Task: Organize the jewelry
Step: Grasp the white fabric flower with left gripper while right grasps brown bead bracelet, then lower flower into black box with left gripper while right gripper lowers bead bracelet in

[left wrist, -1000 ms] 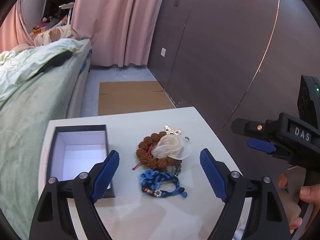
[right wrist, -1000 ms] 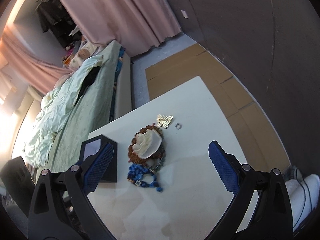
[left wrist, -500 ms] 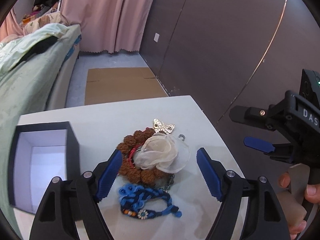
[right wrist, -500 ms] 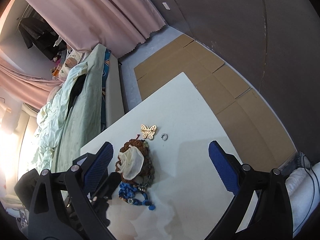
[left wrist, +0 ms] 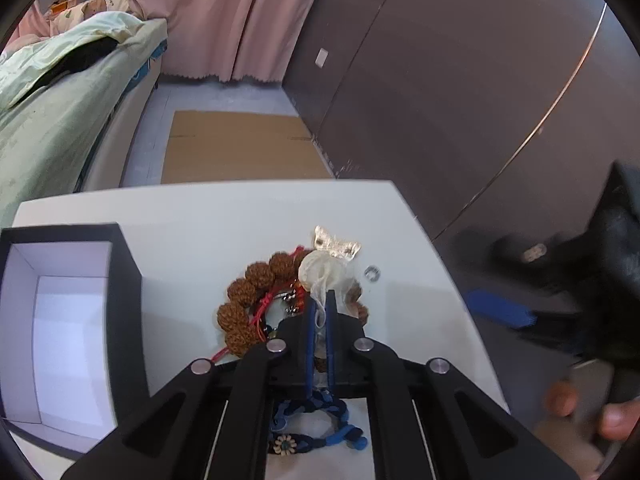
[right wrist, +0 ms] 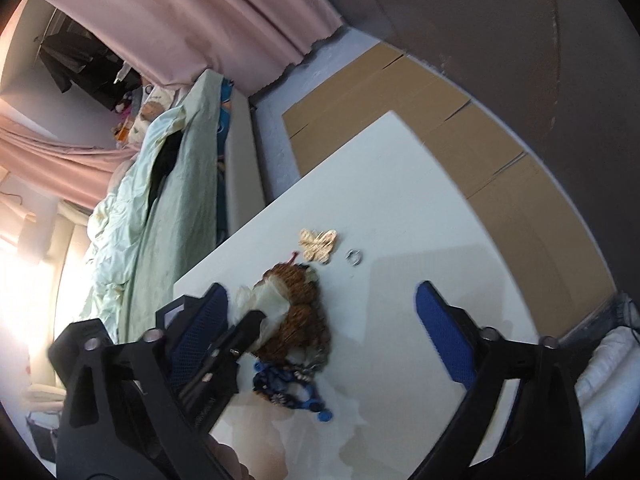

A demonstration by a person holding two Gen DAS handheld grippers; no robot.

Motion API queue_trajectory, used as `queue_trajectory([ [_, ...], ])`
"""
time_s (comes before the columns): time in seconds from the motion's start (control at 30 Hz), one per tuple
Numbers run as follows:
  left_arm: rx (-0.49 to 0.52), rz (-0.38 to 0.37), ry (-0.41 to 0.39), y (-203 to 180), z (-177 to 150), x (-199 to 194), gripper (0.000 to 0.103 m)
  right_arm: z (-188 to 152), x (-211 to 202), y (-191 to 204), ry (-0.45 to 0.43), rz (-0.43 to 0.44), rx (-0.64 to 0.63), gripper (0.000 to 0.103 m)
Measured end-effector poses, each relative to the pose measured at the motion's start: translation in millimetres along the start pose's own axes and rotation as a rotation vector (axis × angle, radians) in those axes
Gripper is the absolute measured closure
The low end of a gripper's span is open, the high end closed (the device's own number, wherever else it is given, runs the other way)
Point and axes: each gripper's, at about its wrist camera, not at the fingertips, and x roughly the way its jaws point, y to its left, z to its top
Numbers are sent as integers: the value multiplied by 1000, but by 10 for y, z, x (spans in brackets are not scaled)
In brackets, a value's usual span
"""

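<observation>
both grippers are black plastic linkages, silver screw heads at the pivots, blue textured pads (right wrist: 446,344) inside the fingers. bare fingertips (left wrist: 618,424) peek in around 4 o'clock

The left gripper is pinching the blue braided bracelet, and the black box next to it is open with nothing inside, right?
Not quite. The left gripper is pinching the sheer white fabric flower, not the blue braided bracelet, which lies untouched nearer the camera. The left wrist view shows this. The black box beside it is open, with nothing visible inside.
</observation>
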Motion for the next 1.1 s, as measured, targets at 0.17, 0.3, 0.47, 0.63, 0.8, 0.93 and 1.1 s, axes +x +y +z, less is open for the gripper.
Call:
queue_trajectory([
  [0.17, -10, -7, -68, 43, 46, -293, 101, -70, 136, 34, 54, 52, 14, 40],
  [0.3, -31, 3, -92, 125, 93, -450, 101, -119, 270, 50, 95, 70, 33, 46],
  [0.47, -51, 10, -116, 221, 129, -620, 101, -154, 443, 87, 129, 71, 50, 54],
  [0.63, -65, 10, -132, 288, 141, -751, 101, -189, 554, 107, 147, 40, 40, 71],
  [0.8, -80, 10, -146, 340, 105, -931, 101, -222, 455, 88, 94, 36, 45, 83],
  [0.93, -82, 17, -162, 345, 79, -1074, 101, -262, 251, 226, 42, 97, 7, 83],
  [1.1, -89, 37, -187, 392, 16, -1263, 101, -386, 35, 496, -3, 168, -68, 83],
])
